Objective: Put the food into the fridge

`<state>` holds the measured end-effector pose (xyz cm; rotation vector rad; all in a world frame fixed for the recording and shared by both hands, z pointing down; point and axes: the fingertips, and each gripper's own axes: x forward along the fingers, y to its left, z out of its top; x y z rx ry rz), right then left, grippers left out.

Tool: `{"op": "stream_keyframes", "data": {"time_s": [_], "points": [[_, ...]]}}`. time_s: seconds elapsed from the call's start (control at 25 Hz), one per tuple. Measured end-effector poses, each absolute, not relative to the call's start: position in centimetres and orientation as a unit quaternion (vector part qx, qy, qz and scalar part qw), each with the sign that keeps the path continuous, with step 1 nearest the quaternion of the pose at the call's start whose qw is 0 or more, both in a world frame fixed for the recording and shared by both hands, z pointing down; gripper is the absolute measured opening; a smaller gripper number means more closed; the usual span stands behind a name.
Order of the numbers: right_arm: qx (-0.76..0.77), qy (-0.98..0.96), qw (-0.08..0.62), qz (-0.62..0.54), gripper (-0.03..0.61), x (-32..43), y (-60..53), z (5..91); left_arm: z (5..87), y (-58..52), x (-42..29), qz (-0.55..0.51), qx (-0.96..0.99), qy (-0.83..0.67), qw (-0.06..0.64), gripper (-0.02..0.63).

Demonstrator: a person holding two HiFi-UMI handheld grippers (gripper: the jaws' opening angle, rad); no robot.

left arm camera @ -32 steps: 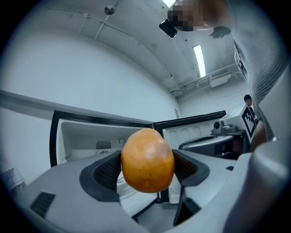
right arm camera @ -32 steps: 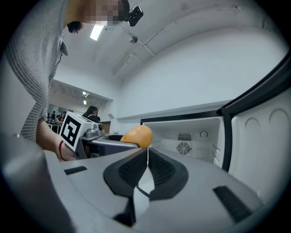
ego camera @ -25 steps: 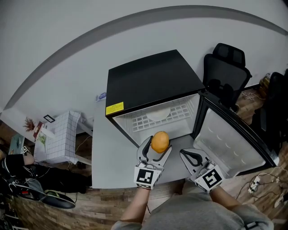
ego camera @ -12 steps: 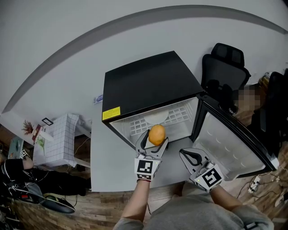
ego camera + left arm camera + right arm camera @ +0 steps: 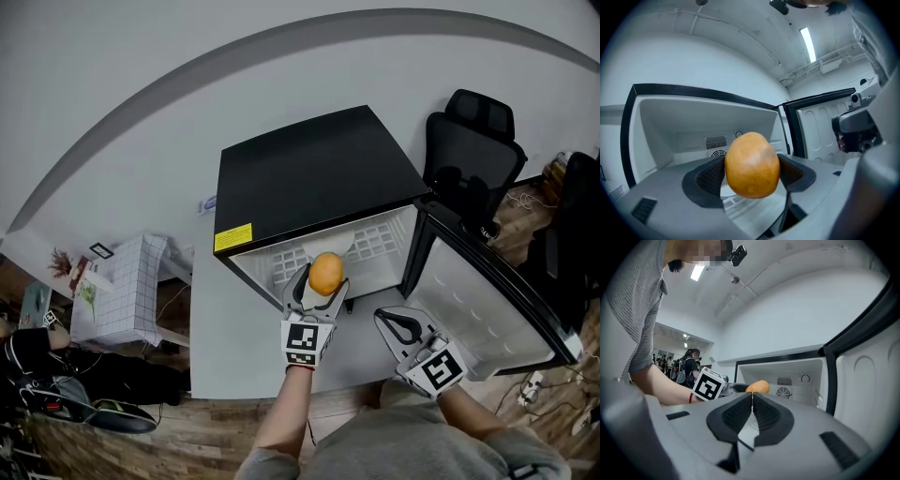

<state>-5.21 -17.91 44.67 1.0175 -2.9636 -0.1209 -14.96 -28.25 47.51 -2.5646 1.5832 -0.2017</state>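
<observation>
My left gripper [image 5: 323, 278] is shut on an orange-yellow potato-like piece of food [image 5: 325, 273], held at the open front of a small black fridge [image 5: 309, 178]. In the left gripper view the food [image 5: 752, 164] fills the gap between both pads, with the white fridge interior [image 5: 693, 126] behind it. A white plate [image 5: 334, 243] lies on the wire shelf inside. My right gripper [image 5: 401, 328] hangs lower right, near the open door [image 5: 487, 300]; its pads [image 5: 740, 414] meet with nothing between them. The food [image 5: 757, 387] also shows in the right gripper view.
The fridge stands on a grey platform [image 5: 220, 328]. A black office chair [image 5: 469, 150] is behind the open door. A white grid-pattern box [image 5: 122, 286] sits at the left, with bags on the wooden floor [image 5: 84, 384]. People stand in the far background [image 5: 686, 364].
My left gripper has carried the food forward and slightly up, from in front of the fridge to its opening. The right gripper has stayed where it was.
</observation>
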Motion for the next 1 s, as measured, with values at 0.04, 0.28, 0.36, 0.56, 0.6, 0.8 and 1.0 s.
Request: {"op": "stream_keyframes", "data": {"time_s": [0.04, 0.28, 0.36, 0.56, 0.6, 0.8, 1.0], "points": [[0.322, -0.946, 0.004, -0.039, 0.014, -5.3, -18.0, 44.7, 47.6, -28.5, -15.0, -0.068, -0.847, 0.524, 0.061, 0.362], [0.309, -0.95, 0.007, -0.042, 0.014, -5.4, -18.8, 44.8, 48.6, -30.3, -15.4, -0.093, -0.844, 0.525, 0.055, 0.362], [0.313, -0.949, 0.005, -0.04, 0.014, -5.3, -19.1, 44.9, 48.8, -31.0, -15.5, -0.098, -0.843, 0.525, 0.058, 0.362], [0.322, -0.946, 0.004, -0.034, 0.014, -4.9, -20.0, 45.5, 49.7, -32.5, -15.8, -0.109, -0.841, 0.528, 0.048, 0.362], [0.327, -0.944, 0.003, -0.034, 0.014, -4.9, -20.4, 45.7, 49.9, -32.6, -15.9, -0.111, -0.84, 0.529, 0.045, 0.362], [0.345, -0.938, 0.005, -0.03, 0.014, -5.0, -22.6, 46.8, 51.1, -33.2, -16.3, -0.118, -0.837, 0.534, 0.029, 0.362], [0.355, -0.935, 0.015, -0.025, 0.013, -6.0, -25.5, 48.6, 51.4, -33.3, -16.3, -0.12, -0.836, 0.534, 0.026, 0.362]]}}
